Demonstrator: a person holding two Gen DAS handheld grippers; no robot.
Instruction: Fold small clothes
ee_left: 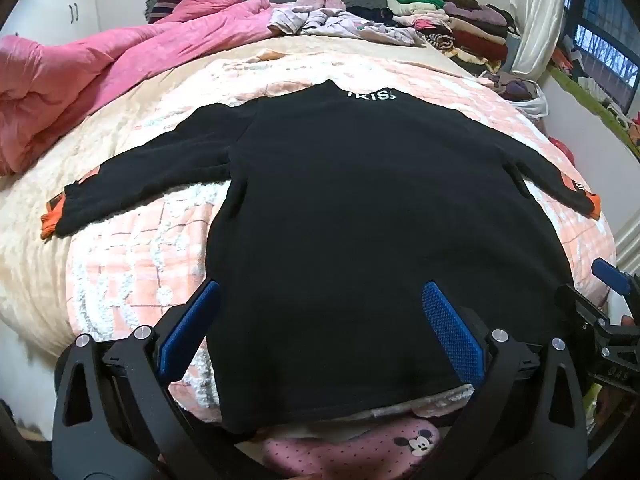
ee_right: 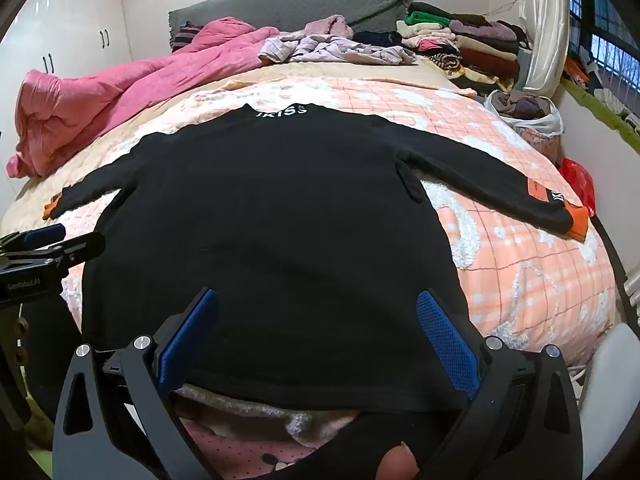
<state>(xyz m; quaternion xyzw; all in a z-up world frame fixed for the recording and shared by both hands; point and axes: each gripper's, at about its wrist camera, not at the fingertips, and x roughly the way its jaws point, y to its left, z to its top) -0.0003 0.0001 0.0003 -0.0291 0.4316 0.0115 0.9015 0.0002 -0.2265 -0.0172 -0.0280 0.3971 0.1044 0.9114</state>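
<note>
Peach checked bedding covers the bed [ee_left: 132, 240] in front of you, and on it the black sweater [ee_left: 360, 220] lies flat, collar away from you, both sleeves spread sideways with orange cuffs. A pink quilt [ee_left: 100, 68] is heaped at the far left; folded clothes [ee_left: 460, 28] are stacked at the far right. Your left tool [ee_left: 320, 324] hangs released over the hem's left part, your right tool [ee_right: 316, 328] released over its right part, neither gripping cloth.
</note>
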